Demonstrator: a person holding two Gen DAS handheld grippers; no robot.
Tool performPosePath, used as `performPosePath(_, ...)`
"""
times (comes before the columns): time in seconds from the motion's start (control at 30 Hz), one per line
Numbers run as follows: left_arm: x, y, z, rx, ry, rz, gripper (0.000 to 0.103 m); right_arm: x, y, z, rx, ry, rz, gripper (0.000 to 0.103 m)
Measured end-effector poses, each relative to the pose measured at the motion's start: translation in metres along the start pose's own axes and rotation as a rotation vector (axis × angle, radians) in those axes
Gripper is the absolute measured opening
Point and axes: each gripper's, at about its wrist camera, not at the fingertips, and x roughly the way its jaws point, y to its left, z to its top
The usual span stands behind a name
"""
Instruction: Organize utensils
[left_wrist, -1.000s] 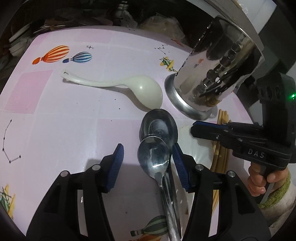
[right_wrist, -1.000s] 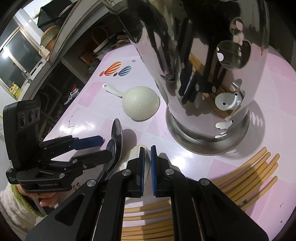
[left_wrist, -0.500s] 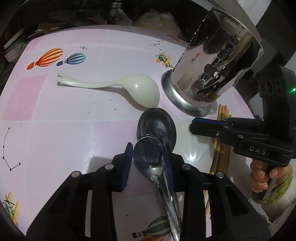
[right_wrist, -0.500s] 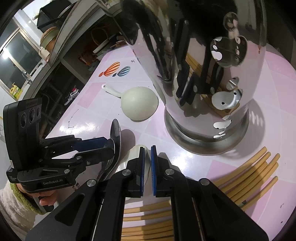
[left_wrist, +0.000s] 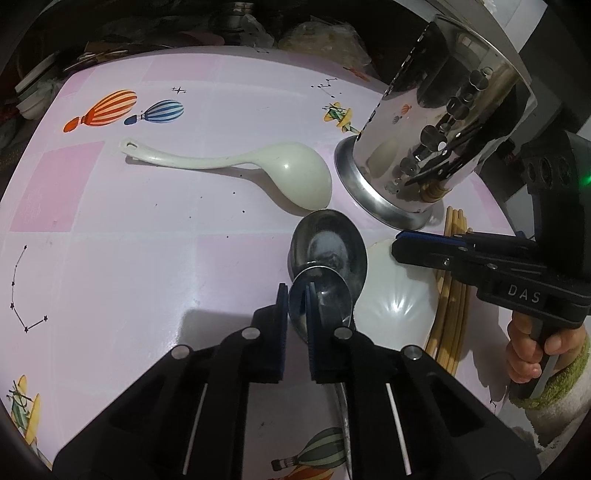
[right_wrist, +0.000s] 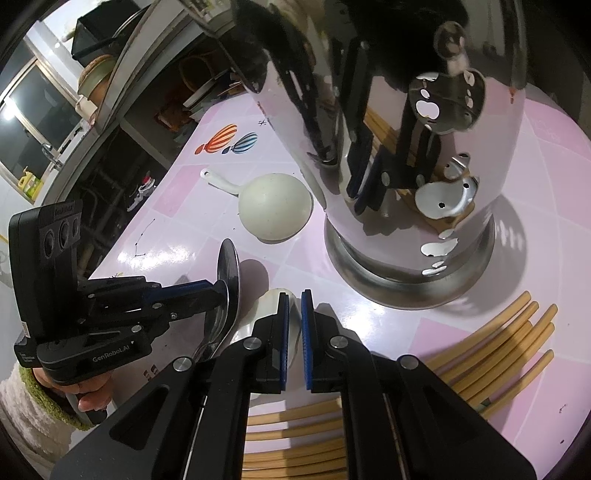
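Left claw (left_wrist: 295, 295) has its blue pads pinched on the rim of the upper steel spoon (left_wrist: 325, 302), whose bowl sits just past the tips and overlaps a second steel spoon (left_wrist: 328, 243) lying ahead of it on the pink surface (left_wrist: 147, 258). Right claw (right_wrist: 294, 310) is closed to a thin slit with nothing gripped, hovering over a white bowl-like piece (right_wrist: 273, 306) just right of the spoons. Beyond both spoons lies a cream ladle (left_wrist: 295, 177), bowl down, its handle reaching off to the left. Right of the ladle a shiny holder (left_wrist: 436, 147) stands upright, just beyond the right claw. Bamboo chopsticks (right_wrist: 498, 339) lie loose on the surface beneath and to the right of that claw.
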Motion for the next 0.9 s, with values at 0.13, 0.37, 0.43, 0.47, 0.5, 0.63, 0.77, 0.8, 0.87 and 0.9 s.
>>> performPosePath(0.13, -0.004, 0.004, -0.002, -0.015, -0.003, -0.01, 0.003, 0.0, 0.0, 0.001, 0.0, 0.0, -0.001, 0.007)
performPosePath(0.37, -0.013, 0.007, -0.008, -0.027, -0.012, -0.036, 0.0, -0.001, -0.001, 0.001, -0.001, 0.001, -0.001, 0.007)
performPosePath(0.43, -0.016, 0.007, -0.012, -0.024, -0.009, -0.038, 0.002, -0.001, -0.001, 0.002, 0.0, 0.002, -0.002, 0.007)
performPosePath(0.47, -0.018, 0.007, -0.014, -0.022, -0.003, -0.042, 0.008, -0.001, -0.002, 0.002, 0.0, 0.002, -0.002, 0.007)
performPosePath(0.5, -0.021, 0.006, -0.017, -0.021, -0.002, -0.045, 0.011, -0.001, -0.002, 0.002, -0.001, 0.002, -0.002, 0.007)
performPosePath(0.63, -0.027, -0.001, -0.028, 0.009, 0.002, -0.037, 0.022, -0.001, -0.001, 0.002, 0.0, 0.001, -0.002, 0.007)
performPosePath(0.77, -0.029, -0.013, -0.037, 0.08, 0.008, 0.031, 0.023, -0.002, -0.002, 0.002, 0.001, 0.001, -0.001, 0.007)
performPosePath(0.8, -0.028, -0.015, -0.038, 0.095, 0.01, 0.054, 0.023, -0.002, -0.003, 0.002, 0.001, 0.0, 0.0, 0.007)
performPosePath(0.87, -0.026, -0.019, -0.038, 0.107, 0.019, 0.067, 0.023, -0.002, -0.003, 0.002, 0.003, 0.0, 0.001, 0.007)
performPosePath(0.9, -0.024, -0.02, -0.039, 0.107, 0.026, 0.062, 0.023, -0.002, -0.004, 0.001, 0.004, 0.0, 0.002, 0.007)
